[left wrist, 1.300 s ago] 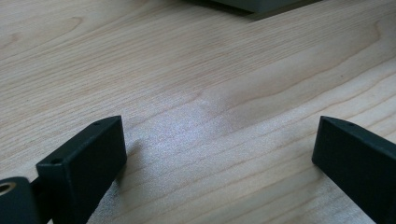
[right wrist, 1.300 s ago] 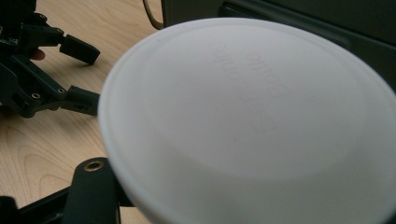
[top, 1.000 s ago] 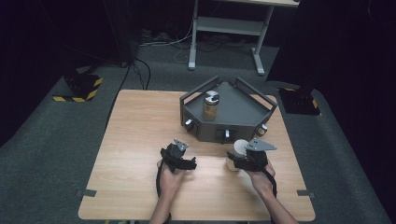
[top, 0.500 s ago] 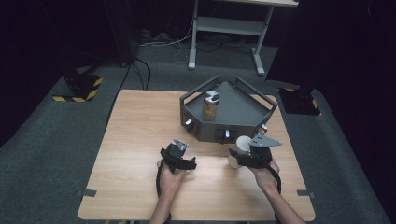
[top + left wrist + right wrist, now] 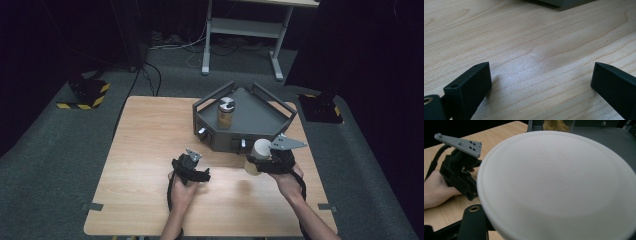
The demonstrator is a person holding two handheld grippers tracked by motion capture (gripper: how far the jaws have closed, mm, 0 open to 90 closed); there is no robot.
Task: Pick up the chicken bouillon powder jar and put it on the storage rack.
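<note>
Your right tongs point(image 5: 260, 159) pinch a white-lidded jar point(image 5: 257, 156) — it hangs above the table point(image 5: 150, 135), just in front of the grey tray point(image 5: 260, 117). Your left tongs point(image 5: 541, 82) rest spread wide on bare wood — well apart from the jar.

A wooden table point(image 5: 150, 150) fills the middle of the frame, with grey carpet around it. Right of centre on it stands a dark grey tray point(image 5: 260, 117) with raised walls, and a jar with a pale lid point(image 5: 226, 113) stands upright in the tray's left part. Below the tray's right end, the right gripper point(image 5: 264, 161) is clamped on a white-lidded jar point(image 5: 257, 156), tilted and clear of the tabletop. Lower centre, the left gripper point(image 5: 196, 171) rests low over bare wood, well apart from both jars.
</note>
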